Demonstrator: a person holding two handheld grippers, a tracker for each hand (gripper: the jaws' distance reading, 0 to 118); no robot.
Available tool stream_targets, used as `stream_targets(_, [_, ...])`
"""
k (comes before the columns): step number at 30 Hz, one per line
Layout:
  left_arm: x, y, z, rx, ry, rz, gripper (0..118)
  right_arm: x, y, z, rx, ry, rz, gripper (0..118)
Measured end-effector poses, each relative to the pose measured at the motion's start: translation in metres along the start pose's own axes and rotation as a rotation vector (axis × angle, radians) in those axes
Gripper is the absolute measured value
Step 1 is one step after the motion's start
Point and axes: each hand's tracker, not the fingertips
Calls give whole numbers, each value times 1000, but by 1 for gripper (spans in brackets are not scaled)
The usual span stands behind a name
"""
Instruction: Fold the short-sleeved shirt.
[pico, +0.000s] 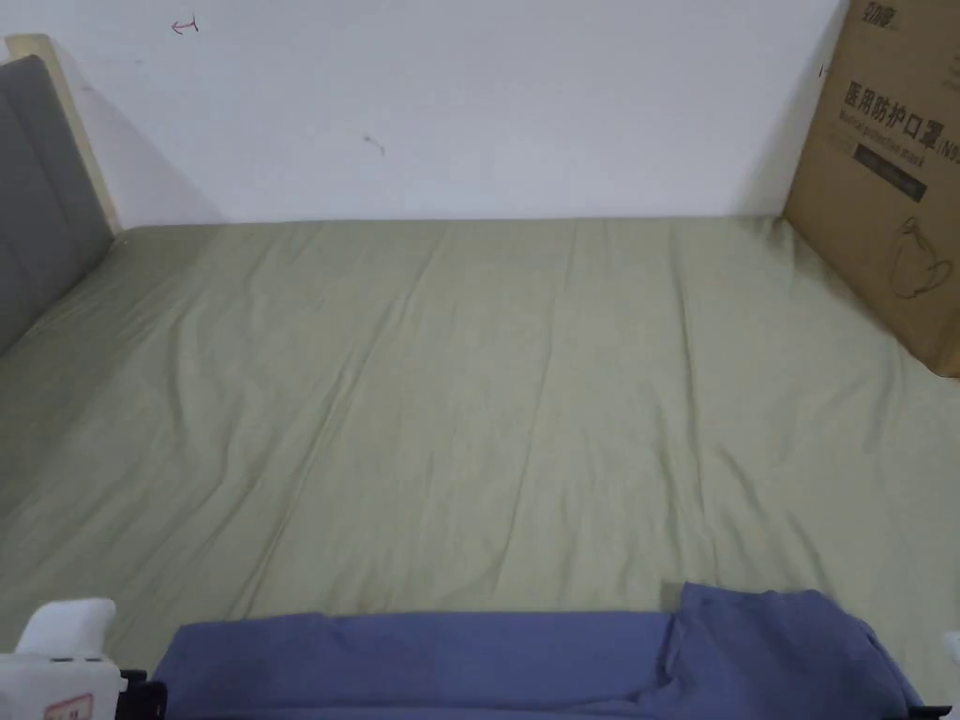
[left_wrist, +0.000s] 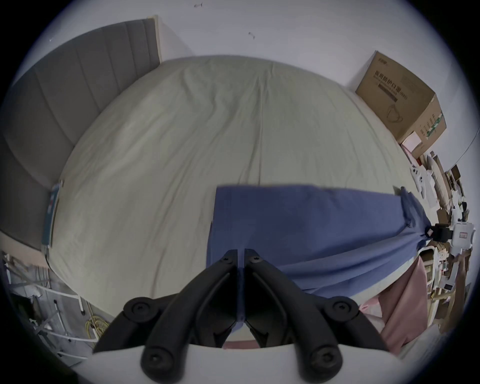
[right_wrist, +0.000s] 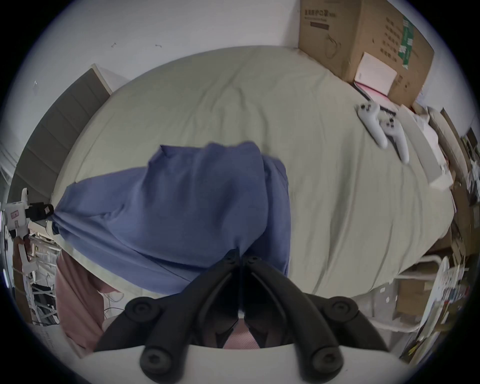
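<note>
Around the work area: one pale green sheet (pico: 469, 375) covering the bed, wrinkled lengthwise; one grey padded headboard (pico: 37, 187) at the left end; one large cardboard box (pico: 891, 178) standing on the far right corner against the white wall (pico: 469, 94). Two white handheld controllers (right_wrist: 381, 130) lying side by side on the sheet near the box, well apart from the cloth. Nothing between the garment and the open middle of the bed.

One blue short-sleeved shirt (pico: 525, 661), at the near edge of the bed, stretched wide with its long axis running left to right along that edge. One sleeve (pico: 778, 637) folded up on the right side, lying on the body of the shirt. Lower part of the cloth draping over the bed edge toward pink fabric (left_wrist: 405, 306) below.

Two grippers. Left gripper (left_wrist: 241, 253) with jaws pressed together, pinching the left end of the shirt, a strip of blue cloth showing between them. Right gripper (right_wrist: 240, 256) likewise clamped, jaws closed on the right end of the shirt, cloth pulled taut between the two.
</note>
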Motion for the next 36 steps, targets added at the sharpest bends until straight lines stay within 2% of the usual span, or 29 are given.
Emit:
stream_targets(1, [0, -8, -2, -3, 4, 2, 5, -1, -7, -2, 8, 0, -9, 1])
stream_targets(2, [0, -13, -2, -11, 6, 3, 15, 0, -10, -3, 17, 3, -21, 6])
stream_targets(3, [-1, -17, -1, -10, 13, 19, 34, 0, -11, -4, 27, 0, -42, 19])
stream_targets(4, [-2, -19, 1, -7, 20, 26, 60, 0, -11, -3, 38, 2, -65, 36])
stream_targets(5, [-7, -18, -1, -7, 40, 26, 93, 0, -10, -2, 36, -4, -72, 61])
stream_targets(6, [-9, -16, 1, -10, 86, 30, 107, -3, -7, 1, 34, -21, -71, 73])
stream_targets(8, [-15, -13, 12, 38, 82, 61, 110, -10, -2, 11, 69, -81, -40, 76])
stream_targets(9, [-18, -11, 19, 71, 46, 86, 110, -15, 0, 17, 102, -95, -16, 76])
stream_targets(11, [-24, -6, 29, 87, -15, 143, 109, -24, 5, 30, 178, -105, -18, 76])
stream_targets(13, [-23, -4, 40, 114, -67, 192, 107, -34, 9, 41, 242, -26, -40, 76])
stream_targets(14, [-23, -5, 44, 133, -85, 210, 95, -40, 11, 44, 265, -4, -51, 69])
stream_targets(15, [-24, -5, 46, 151, -102, 225, 69, -47, 14, 47, 292, 8, -45, 57])
stream_targets(16, [-23, -6, 45, 146, -118, 226, 31, -58, 16, 47, 323, 0, -28, 34])
stream_targets(17, [-22, -7, 43, 136, -134, 243, 0, -68, 18, 44, 337, -28, -12, 2])
stream_targets(19, [-19, -10, 41, 100, -185, 242, 0, -86, 23, 31, 326, -35, 2, 1])
stream_targets(20, [-17, -11, 40, 106, -174, 240, 0, -94, 25, 25, 297, -3, 42, 1])
stream_targets(23, [-14, -15, 39, 103, -138, 235, 0, -122, 26, 4, 280, 19, 83, 1])
stream_targets(28, [-36, -17, 34, 123, -148, 316, 2, -160, 32, -15, 257, 102, 88, 1])
stream_targets(29, [-42, -20, 33, 120, -155, 332, 20, -166, 34, -17, 256, 108, 98, 1])
stream_targets(30, [-47, -22, 31, 116, -168, 356, 45, -172, 36, -20, 249, 115, 110, 1])
stream_targets(32, [-56, -27, 22, 84, -206, 416, 108, -182, 38, -23, 238, 138, 130, 1])
stream_targets(33, [-61, -33, 14, 63, -231, 446, 116, -185, 39, -25, 232, 152, 140, 1])
stream_targets(36, [-72, -47, -6, 50, -347, 598, 115, -193, 39, -30, 214, 179, 160, 1])
